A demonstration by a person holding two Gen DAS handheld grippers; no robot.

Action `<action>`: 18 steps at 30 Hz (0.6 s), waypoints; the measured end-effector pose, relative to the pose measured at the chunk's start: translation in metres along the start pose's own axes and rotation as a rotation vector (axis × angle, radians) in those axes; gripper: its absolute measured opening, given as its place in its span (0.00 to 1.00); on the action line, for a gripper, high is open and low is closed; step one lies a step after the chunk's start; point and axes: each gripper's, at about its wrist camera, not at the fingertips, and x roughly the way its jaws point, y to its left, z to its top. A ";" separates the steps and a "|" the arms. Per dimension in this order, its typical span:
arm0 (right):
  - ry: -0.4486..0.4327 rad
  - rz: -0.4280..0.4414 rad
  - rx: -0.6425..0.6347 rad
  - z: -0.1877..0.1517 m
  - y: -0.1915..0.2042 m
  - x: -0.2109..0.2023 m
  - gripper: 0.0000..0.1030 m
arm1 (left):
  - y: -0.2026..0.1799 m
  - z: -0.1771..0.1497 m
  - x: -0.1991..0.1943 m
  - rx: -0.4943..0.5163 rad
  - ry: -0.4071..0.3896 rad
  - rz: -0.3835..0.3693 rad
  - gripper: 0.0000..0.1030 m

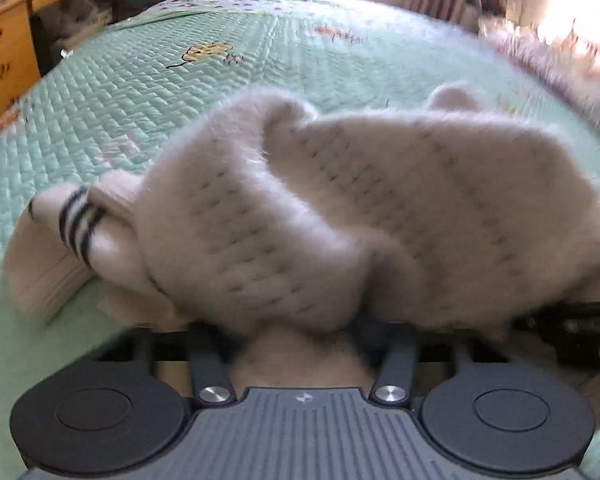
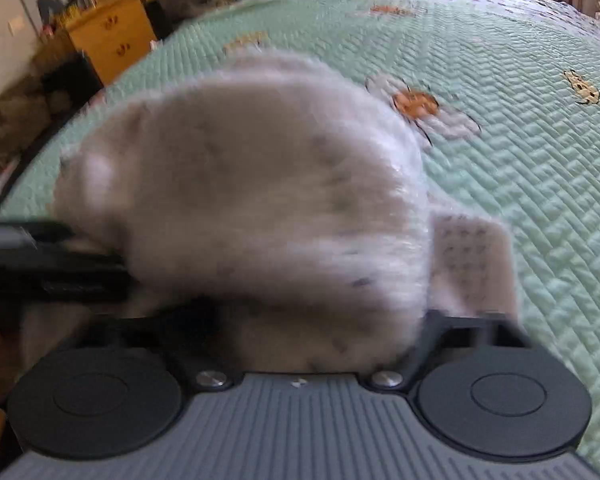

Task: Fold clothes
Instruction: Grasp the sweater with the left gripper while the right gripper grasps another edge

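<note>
A green quilted bedspread (image 1: 140, 92) lies beside a wooden dresser (image 2: 112, 36).

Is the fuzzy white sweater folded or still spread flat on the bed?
Neither: the fuzzy white sweater is bunched in a loose heap on the green quilt, its striped cuff sticking out.
</note>
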 end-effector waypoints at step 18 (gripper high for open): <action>-0.478 0.162 -0.003 0.074 -0.022 -0.224 0.14 | -0.141 0.080 -0.191 0.213 -0.347 -0.104 0.12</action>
